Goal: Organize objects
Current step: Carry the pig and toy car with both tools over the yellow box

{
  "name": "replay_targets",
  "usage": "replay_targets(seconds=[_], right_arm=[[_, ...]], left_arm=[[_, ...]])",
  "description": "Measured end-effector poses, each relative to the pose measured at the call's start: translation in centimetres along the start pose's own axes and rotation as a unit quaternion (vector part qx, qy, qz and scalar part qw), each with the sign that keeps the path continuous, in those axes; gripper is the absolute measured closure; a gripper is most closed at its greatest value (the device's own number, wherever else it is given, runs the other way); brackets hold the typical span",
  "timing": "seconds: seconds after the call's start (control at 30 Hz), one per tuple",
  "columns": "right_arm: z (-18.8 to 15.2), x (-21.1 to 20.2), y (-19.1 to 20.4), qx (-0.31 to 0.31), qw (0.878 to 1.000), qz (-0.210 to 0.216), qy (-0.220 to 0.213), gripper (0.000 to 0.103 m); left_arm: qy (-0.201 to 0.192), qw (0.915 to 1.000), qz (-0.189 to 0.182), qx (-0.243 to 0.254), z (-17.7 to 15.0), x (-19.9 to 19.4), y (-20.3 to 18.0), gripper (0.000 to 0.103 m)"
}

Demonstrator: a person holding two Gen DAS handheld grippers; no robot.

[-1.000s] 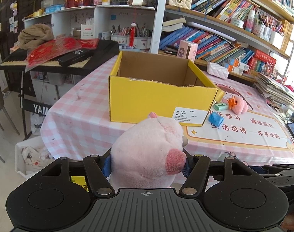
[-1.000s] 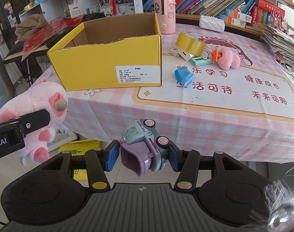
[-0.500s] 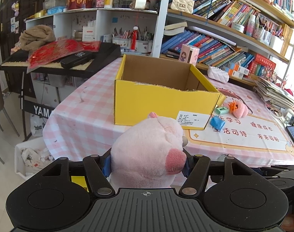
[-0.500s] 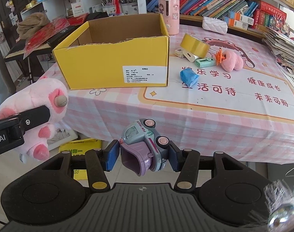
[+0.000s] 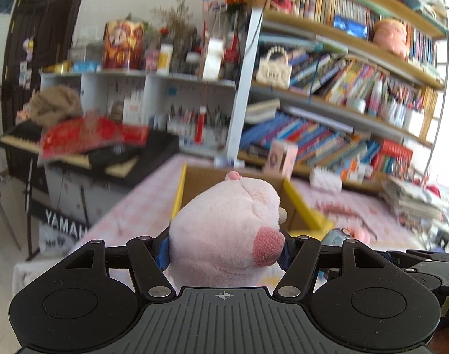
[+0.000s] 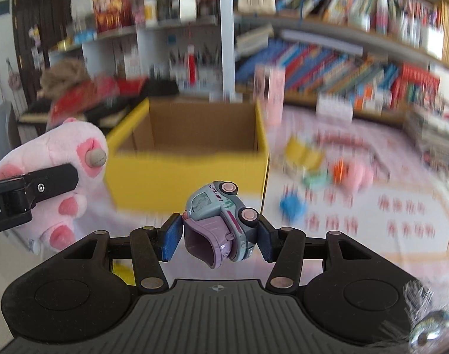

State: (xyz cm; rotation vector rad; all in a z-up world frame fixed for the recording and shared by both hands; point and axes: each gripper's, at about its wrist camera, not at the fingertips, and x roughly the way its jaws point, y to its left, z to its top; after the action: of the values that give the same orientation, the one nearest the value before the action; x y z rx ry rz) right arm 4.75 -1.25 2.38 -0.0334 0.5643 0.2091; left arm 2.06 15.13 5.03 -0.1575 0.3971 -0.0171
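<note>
My left gripper (image 5: 224, 249) is shut on a pink plush pig (image 5: 224, 224), which hides most of the open yellow cardboard box (image 5: 301, 206) behind it. My right gripper (image 6: 217, 237) is shut on a grey and purple toy truck (image 6: 221, 224), held on its side. In the right wrist view the yellow box (image 6: 189, 171) stands on the pink checked table straight ahead, its inside bare as far as I see. The plush pig (image 6: 59, 174) and the left gripper's finger show at the far left there, beside the box. Both views are blurred.
On the table (image 6: 386, 227) right of the box lie a blue wrapped item (image 6: 292, 205), a pink and orange toy (image 6: 354, 174), a green item (image 6: 316, 178) and a yellow tape roll (image 6: 302, 152). A pink carton (image 6: 270, 97) stands behind. Bookshelves (image 5: 342, 88) and a keyboard (image 5: 106, 159) lie beyond.
Both grippers have risen and moved toward the box, which now sits closer and lower in view. The views have tilted up toward the shelves. Both still hold their toys.
</note>
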Motion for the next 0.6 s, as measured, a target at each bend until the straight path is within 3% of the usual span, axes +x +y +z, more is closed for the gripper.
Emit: replay_targets(seconds=[0.23,0.6], right_arm=[[5.1,2.9,-0.4,-0.008,0.999,0.002,-0.045,0.053],[7.5,10.4,-1.8,-0.035,0.999,0.013,-0.012,0.053]], left_arm=[[-0.024,0.9997,0.010,0.002,3.0,3.5,-0.3,0.039],[0.016,0.9994,0.031,0.000,3.4,10.8,-0.9,0.039]])
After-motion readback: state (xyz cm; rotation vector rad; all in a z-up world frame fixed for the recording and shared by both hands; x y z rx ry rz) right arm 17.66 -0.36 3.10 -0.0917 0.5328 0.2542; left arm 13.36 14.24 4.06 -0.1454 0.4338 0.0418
